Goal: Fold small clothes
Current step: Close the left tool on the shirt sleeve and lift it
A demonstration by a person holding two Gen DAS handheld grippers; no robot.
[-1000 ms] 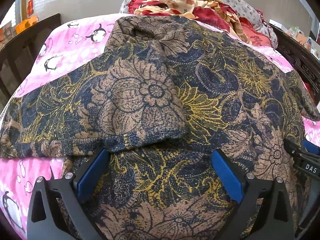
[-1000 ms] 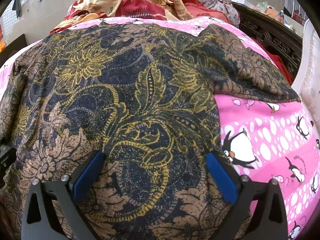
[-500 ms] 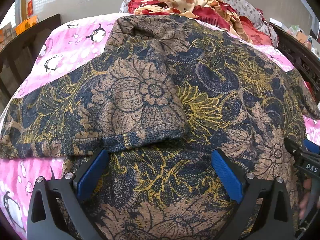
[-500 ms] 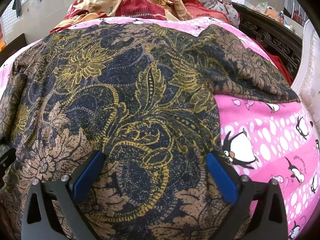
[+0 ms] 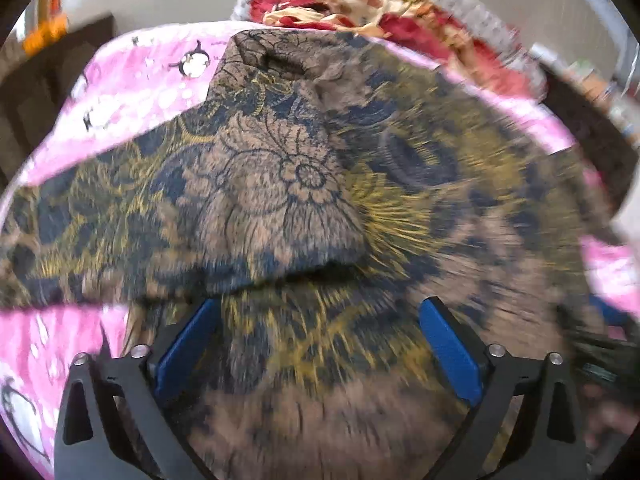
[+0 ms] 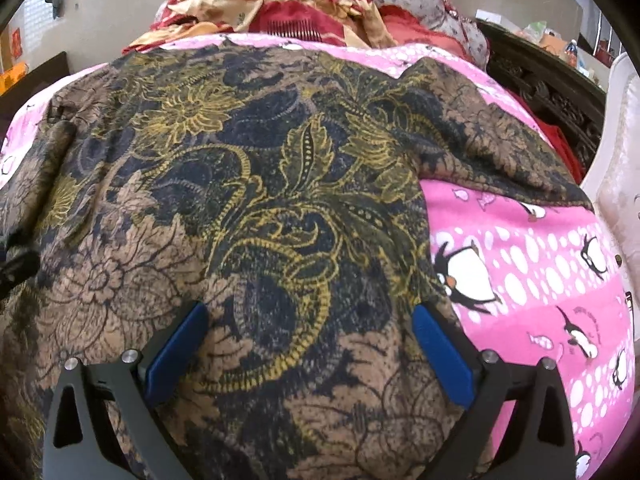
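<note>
Flat on the pink penguin blanket (image 6: 532, 280) lies the brown floral shirt (image 6: 248, 184), one sleeve (image 5: 280, 184) folded over its body. Above its near hem, the left gripper (image 5: 318, 340) and right gripper (image 6: 308, 344) are both spread wide, holding nothing.

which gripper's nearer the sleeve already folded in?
Left. Left gripper sits just below the folded sleeve's cuff; right gripper hovers over the shirt body, beside the unfolded sleeve.
</note>
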